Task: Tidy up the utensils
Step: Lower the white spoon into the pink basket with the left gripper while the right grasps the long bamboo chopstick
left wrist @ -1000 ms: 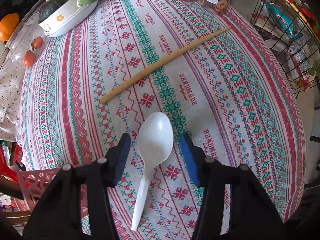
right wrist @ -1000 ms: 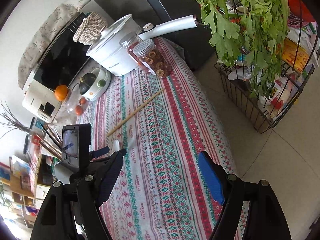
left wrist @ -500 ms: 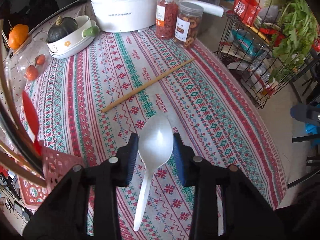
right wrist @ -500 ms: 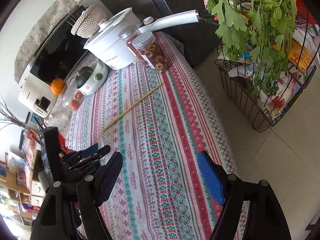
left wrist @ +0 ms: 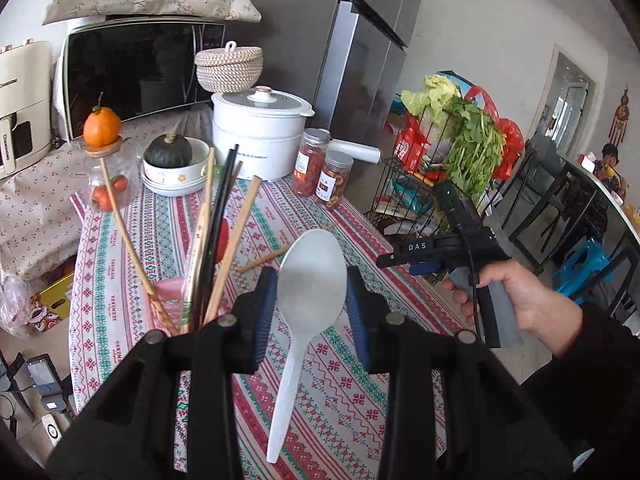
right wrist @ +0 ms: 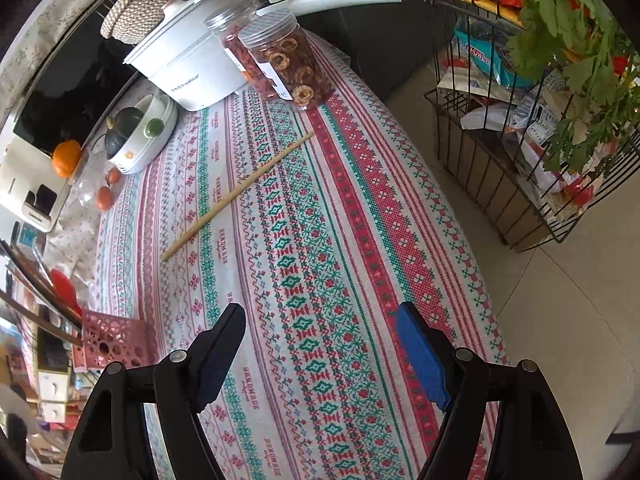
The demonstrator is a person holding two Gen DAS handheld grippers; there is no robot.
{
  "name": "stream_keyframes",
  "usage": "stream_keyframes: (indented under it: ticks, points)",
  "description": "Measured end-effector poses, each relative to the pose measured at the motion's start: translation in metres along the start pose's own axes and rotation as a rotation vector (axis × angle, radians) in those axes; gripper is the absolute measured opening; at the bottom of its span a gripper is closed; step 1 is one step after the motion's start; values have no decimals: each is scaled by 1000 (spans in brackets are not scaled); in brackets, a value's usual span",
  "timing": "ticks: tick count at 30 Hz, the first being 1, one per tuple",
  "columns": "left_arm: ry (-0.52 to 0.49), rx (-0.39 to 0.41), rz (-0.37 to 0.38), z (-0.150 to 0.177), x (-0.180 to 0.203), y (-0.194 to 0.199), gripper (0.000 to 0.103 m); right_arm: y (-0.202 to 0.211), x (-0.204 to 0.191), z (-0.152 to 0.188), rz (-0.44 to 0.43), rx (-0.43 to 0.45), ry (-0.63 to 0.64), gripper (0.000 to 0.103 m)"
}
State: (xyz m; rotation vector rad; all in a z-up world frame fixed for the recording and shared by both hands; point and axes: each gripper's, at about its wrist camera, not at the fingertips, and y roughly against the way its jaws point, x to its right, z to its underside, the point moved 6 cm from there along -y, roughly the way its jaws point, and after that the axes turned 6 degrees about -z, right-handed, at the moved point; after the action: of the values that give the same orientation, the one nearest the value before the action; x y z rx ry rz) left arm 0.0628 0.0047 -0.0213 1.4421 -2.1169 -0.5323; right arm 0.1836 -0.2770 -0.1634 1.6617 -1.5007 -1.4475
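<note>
Left gripper (left wrist: pixel 311 304) clamps white plastic spoon (left wrist: pixel 308 280) by its bowl, lifted beside the pink holder (right wrist: pixel 112 340); light, stiff, slick, so neck grip is safer; right gripper (right wrist: pixel 320 356) open, empty.

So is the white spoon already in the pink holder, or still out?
Out. The left gripper holds the spoon beside the holder.

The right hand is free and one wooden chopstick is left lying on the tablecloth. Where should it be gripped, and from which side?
Grip the chopstick near its middle, coming straight down from above with the right hand-held gripper, which is open. The chopstick lies flat and diagonal on the tablecloth, so turn the fingers to close across its thin width. Nothing lies close beside it.
</note>
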Motion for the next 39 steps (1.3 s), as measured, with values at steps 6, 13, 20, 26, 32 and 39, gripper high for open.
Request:
stream_keyframes:
  ticks: [6,13,20,26,32,39]
  points:
    - [152,58,18,-11,-51,15,37,-42,-23,-38,21,20,-37,77]
    - [222,50,5,-9,-84,16,37,-88,-55,-89,54,81,-53,65]
    - [239,26,-9,-3,-93,12,37,-119,-65,-106,260,155,37,43]
    - [237,26,-10,-2,-92,8,37,-116,-67,-90,269,151,120,17]
    - [250,64,-13,-5,-92,12,37,-101,-51,-64,161,46,90,7]
    - [290,193,-27,-18,-97,14,37,-56,-55,-29,17,39,87,6]
